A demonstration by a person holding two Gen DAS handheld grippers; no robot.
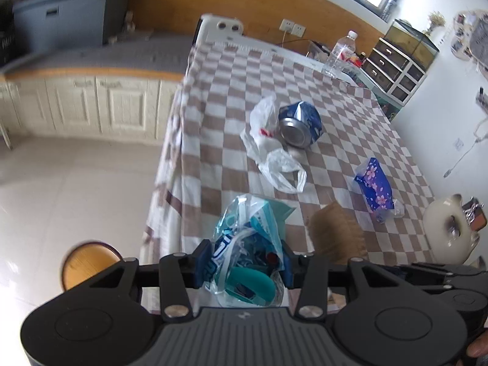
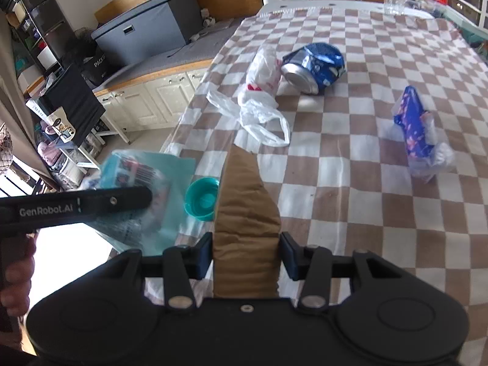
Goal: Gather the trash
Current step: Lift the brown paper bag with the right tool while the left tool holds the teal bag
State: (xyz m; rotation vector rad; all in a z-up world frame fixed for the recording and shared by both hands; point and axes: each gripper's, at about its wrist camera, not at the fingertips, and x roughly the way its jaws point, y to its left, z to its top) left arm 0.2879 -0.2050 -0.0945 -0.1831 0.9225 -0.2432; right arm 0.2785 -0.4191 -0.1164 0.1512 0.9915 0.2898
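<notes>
Here, both hand-held grippers are clamped on something over the checkered surface (image 2: 350,183).

The left hand-held gripper (image 1: 244,263) pinches a clear wrapper with teal and blue packaging (image 1: 248,238) between its blue pads, the wrapper bulging forward past them; in the right wrist view the same bundle is blurred, at the surface's near left edge. The right hand-held gripper (image 2: 246,254) has its pads pressed on a brown paper bag (image 2: 245,213), which tapers to a point ahead of it. Just left of that bag lies a teal cap (image 2: 202,199). Farther ahead of both grippers, a crumpled white plastic bag (image 2: 259,97) touches a crushed blue can (image 2: 314,67) lying on its side. Ahead and right of the right gripper sits a blue flowered tissue pack (image 2: 416,128), well apart from the can. A clear water bottle (image 1: 340,53) stands at the far edge.
</notes>
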